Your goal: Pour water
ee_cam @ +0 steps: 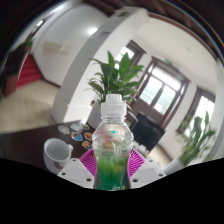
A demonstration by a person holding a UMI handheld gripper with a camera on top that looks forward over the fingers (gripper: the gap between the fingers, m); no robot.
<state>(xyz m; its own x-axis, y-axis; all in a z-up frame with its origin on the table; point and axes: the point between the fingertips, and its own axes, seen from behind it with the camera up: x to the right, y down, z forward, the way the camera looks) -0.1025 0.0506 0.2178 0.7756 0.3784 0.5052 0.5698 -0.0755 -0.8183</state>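
Note:
A clear plastic bottle (113,140) with a white cap and green liquid stands upright between my fingers, filling the middle of the gripper view. My gripper (112,166) is shut on the bottle, both magenta pads (91,162) pressing its sides at the lower body. A white cup (57,151) sits on the table to the left, just beyond the left finger. The bottle hides whatever lies straight ahead.
A leafy green plant (118,75) rises behind the bottle. Small round coasters (76,129) lie on the table behind the cup. Dark chairs (150,128) and large windows (160,88) stand to the right. Another plant (198,138) is at the far right.

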